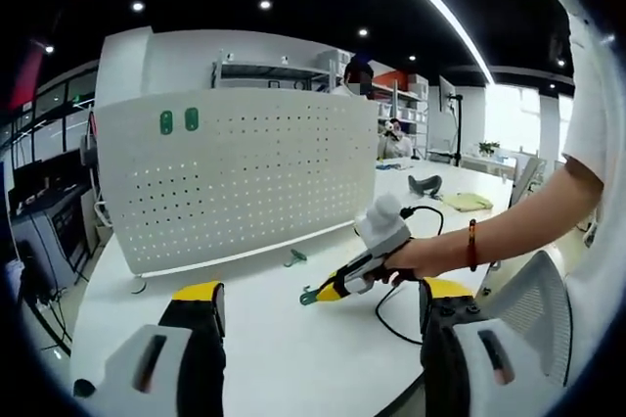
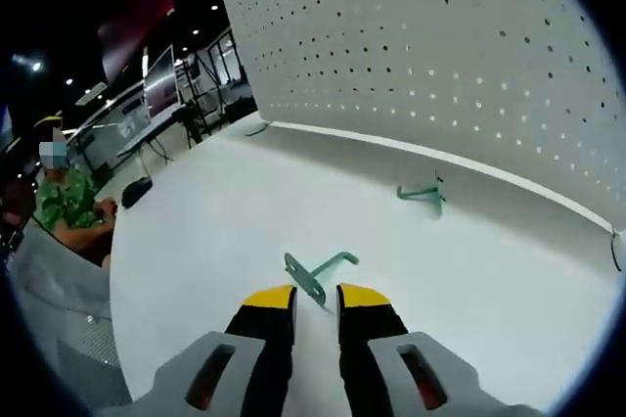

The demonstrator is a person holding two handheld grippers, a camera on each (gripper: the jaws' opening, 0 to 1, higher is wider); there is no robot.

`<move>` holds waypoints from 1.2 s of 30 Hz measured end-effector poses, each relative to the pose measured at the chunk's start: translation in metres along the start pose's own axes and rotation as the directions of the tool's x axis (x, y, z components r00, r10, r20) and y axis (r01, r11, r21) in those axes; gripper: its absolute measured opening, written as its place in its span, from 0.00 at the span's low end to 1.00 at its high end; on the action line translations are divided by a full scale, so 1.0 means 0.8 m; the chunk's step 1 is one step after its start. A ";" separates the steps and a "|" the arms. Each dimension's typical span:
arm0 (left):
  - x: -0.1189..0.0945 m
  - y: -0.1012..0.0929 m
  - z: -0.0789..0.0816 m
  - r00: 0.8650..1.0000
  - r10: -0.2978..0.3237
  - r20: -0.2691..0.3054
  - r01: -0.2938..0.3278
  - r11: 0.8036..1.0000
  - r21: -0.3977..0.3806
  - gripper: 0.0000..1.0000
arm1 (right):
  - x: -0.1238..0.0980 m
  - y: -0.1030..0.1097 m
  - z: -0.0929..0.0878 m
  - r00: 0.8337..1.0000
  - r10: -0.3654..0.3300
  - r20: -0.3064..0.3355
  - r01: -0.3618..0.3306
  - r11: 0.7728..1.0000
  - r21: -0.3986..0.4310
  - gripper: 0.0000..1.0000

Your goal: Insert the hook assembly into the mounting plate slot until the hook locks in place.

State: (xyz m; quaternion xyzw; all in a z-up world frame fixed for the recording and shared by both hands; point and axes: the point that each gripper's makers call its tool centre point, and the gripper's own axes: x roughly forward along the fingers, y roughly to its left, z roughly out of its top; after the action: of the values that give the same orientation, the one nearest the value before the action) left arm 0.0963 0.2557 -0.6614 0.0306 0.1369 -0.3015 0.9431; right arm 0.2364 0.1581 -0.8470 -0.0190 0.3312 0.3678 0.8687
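In the left gripper view, the left tool (image 1: 318,314) hangs low over the white table (image 1: 264,339), level and facing the pegboard; its two yellow-tipped jaws stand wide apart with nothing between them. Ahead of it the white pegboard (image 1: 245,177) stands upright on the table, with two green hooks (image 1: 179,121) already set in its upper left corner. A loose green hook (image 1: 295,257) lies on the table near the board's foot. Further right, a person's hand (image 1: 423,258) reaches in from the right edge on a bare forearm with a red bracelet (image 1: 471,245), holding the right tool (image 1: 323,292) pointed down and left toward the table.

In the right gripper view, the right tool (image 2: 316,298) is angled toward the table (image 2: 196,241), its jaws drawn close together and pinching the flat plate end of a green hook assembly (image 2: 313,275), whose hooked arm sticks out ahead and to the right. Beyond it the other loose hook (image 2: 423,195) lies on the table just before the pegboard (image 2: 440,65), which rises across the upper right.
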 end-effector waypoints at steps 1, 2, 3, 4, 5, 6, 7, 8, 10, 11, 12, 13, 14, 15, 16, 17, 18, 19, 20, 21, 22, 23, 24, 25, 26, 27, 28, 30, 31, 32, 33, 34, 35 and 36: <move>0.000 0.000 0.000 1.000 0.001 -0.002 -0.001 1.000 -0.001 0.83 | 0.001 0.001 0.000 1.000 0.003 -0.001 -0.003 1.000 -0.006 0.14; 0.000 0.001 -0.001 1.000 0.003 -0.002 -0.003 1.000 -0.002 0.83 | 0.002 0.001 0.000 1.000 0.006 -0.004 -0.006 1.000 -0.005 0.14; -0.001 0.002 -0.001 1.000 0.006 -0.003 -0.006 1.000 -0.005 0.83 | 0.003 0.001 -0.001 1.000 0.006 -0.005 -0.006 1.000 -0.005 0.14; -0.001 0.002 -0.002 1.000 0.008 -0.005 -0.008 1.000 -0.004 0.83 | 0.004 0.001 0.000 1.000 0.007 -0.003 -0.007 1.000 -0.006 0.13; -0.001 0.003 -0.003 1.000 0.009 -0.007 -0.009 1.000 -0.005 0.83 | 0.004 0.001 0.000 1.000 0.008 -0.002 -0.008 1.000 -0.006 0.13; -0.002 0.003 -0.003 1.000 0.010 -0.008 -0.010 1.000 -0.006 0.83 | 0.006 0.002 -0.001 1.000 0.011 -0.005 -0.011 1.000 -0.006 0.13; -0.002 0.004 -0.003 1.000 0.011 -0.009 -0.011 1.000 -0.006 0.83 | 0.006 0.001 -0.001 1.000 0.011 -0.006 -0.011 1.000 -0.006 0.12; -0.002 0.004 -0.003 1.000 0.012 -0.009 -0.012 1.000 -0.005 0.83 | 0.007 0.002 -0.002 1.000 0.011 -0.009 -0.011 1.000 -0.008 0.12; -0.002 0.005 -0.003 1.000 0.014 -0.009 -0.014 1.000 -0.007 0.83 | 0.008 0.003 -0.003 1.000 0.015 -0.010 -0.015 1.000 -0.009 0.11; -0.002 0.005 -0.003 1.000 0.015 -0.009 -0.015 1.000 -0.008 0.83 | 0.009 0.004 -0.003 1.000 0.017 -0.009 -0.017 1.000 -0.009 0.10; -0.002 0.005 -0.003 1.000 0.015 -0.010 -0.015 1.000 -0.009 0.83 | 0.009 0.005 -0.003 1.000 0.018 -0.008 -0.018 1.000 -0.010 0.10; -0.002 0.005 -0.004 1.000 0.015 -0.011 -0.015 1.000 -0.008 0.83 | 0.009 0.006 -0.003 1.000 0.017 -0.010 -0.017 1.000 -0.014 0.09; -0.002 0.005 -0.004 1.000 0.014 -0.012 -0.014 1.000 -0.008 0.83 | 0.009 0.007 -0.003 1.000 0.018 -0.009 -0.018 1.000 -0.014 0.07; -0.002 0.005 -0.004 1.000 0.014 -0.012 -0.014 1.000 -0.008 0.83 | 0.010 0.008 -0.002 1.000 0.020 -0.008 -0.020 1.000 -0.013 0.07; -0.002 0.005 -0.004 1.000 0.014 -0.012 -0.014 1.000 -0.009 0.83 | 0.010 0.009 -0.002 1.000 0.023 -0.009 -0.023 1.000 -0.010 0.06; -0.002 0.005 -0.004 1.000 0.014 -0.011 -0.014 1.000 -0.010 0.83 | 0.010 0.009 -0.002 1.000 0.023 -0.009 -0.023 1.000 -0.010 0.06; -0.002 0.005 -0.004 1.000 0.014 -0.012 -0.014 1.000 -0.010 0.83 | 0.010 0.009 -0.002 1.000 0.022 -0.009 -0.022 1.000 -0.010 0.06; -0.002 0.005 -0.005 1.000 0.013 -0.013 -0.014 1.000 -0.010 0.83 | 0.010 0.011 -0.002 1.000 0.026 -0.007 -0.026 1.000 -0.005 0.06; -0.002 0.005 -0.005 1.000 0.013 -0.012 -0.013 1.000 -0.009 0.83 | 0.010 0.012 -0.001 1.000 0.030 -0.004 -0.030 1.000 -0.002 0.05; -0.003 0.005 -0.004 1.000 0.013 -0.011 -0.013 1.000 -0.010 0.83 | 0.009 0.014 0.001 0.999 0.035 0.004 -0.035 0.999 0.001 0.04; -0.003 0.005 -0.004 1.000 0.013 -0.010 -0.013 1.000 -0.011 0.83 | 0.007 0.016 0.004 0.999 0.037 0.015 -0.037 0.999 0.010 0.03; -0.003 0.005 -0.004 1.000 0.012 -0.009 -0.012 1.000 -0.010 0.83 | 0.005 0.015 0.004 0.999 0.031 0.011 -0.031 0.999 0.013 0.03; -0.003 0.005 -0.004 1.000 0.012 -0.009 -0.012 1.000 -0.009 0.83 | 0.003 0.018 0.005 0.999 0.043 0.008 -0.044 0.999 0.012 0.02; -0.003 0.005 -0.003 1.000 0.011 -0.006 -0.011 1.000 -0.010 0.83 | 0.002 0.019 0.006 0.999 0.046 0.010 -0.046 0.999 0.010 0.02; -0.003 0.005 -0.003 1.000 0.010 -0.005 -0.010 1.000 -0.010 0.82 | 0.000 0.019 0.007 0.999 0.044 0.012 -0.044 0.999 0.011 0.02; -0.003 0.005 -0.002 1.000 0.010 -0.004 -0.010 1.000 -0.009 0.82 | -0.001 0.020 0.008 0.999 0.047 0.013 -0.047 0.999 0.016 0.02; -0.003 0.004 -0.002 1.000 0.009 -0.004 -0.009 1.000 -0.009 0.82 | -0.003 0.021 0.009 0.998 0.054 0.014 -0.055 0.998 0.029 0.02; -0.002 0.003 -0.002 1.000 0.005 -0.001 -0.005 1.000 -0.010 0.82 | -0.008 0.024 0.011 0.998 0.054 0.017 -0.055 0.998 0.036 0.02; -0.002 0.002 -0.001 1.000 0.003 0.000 -0.003 1.000 -0.009 0.82 | -0.009 0.025 0.011 0.998 0.053 0.016 -0.054 0.998 0.033 0.02; -0.002 0.002 -0.001 1.000 0.002 0.000 -0.002 1.000 -0.009 0.82 | -0.013 0.026 0.012 0.999 0.051 0.015 -0.052 0.998 0.040 0.02; -0.001 0.001 -0.001 1.000 -0.001 0.003 0.001 1.000 -0.007 0.82 | -0.014 0.027 0.013 0.998 0.055 0.018 -0.056 0.997 0.055 0.02; -0.001 0.001 -0.001 1.000 -0.003 0.003 0.003 1.000 -0.006 0.82 | -0.016 0.029 0.014 0.998 0.062 0.021 -0.063 0.996 0.065 0.02; -0.001 0.000 -0.001 1.000 -0.006 0.004 0.006 1.000 -0.005 0.82 | -0.020 0.033 0.016 0.998 0.066 0.024 -0.067 0.995 0.072 0.02; -0.001 -0.001 -0.001 1.000 -0.008 0.004 0.008 1.000 -0.004 0.82 | -0.022 0.034 0.017 0.998 0.065 0.025 -0.067 0.995 0.075 0.02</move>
State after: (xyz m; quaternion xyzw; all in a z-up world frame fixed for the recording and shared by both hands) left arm 0.0952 0.2558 -0.6618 0.0276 0.1358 -0.3050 0.9422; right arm 0.2172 0.1704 -0.8201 0.0288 0.3354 0.3838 0.8599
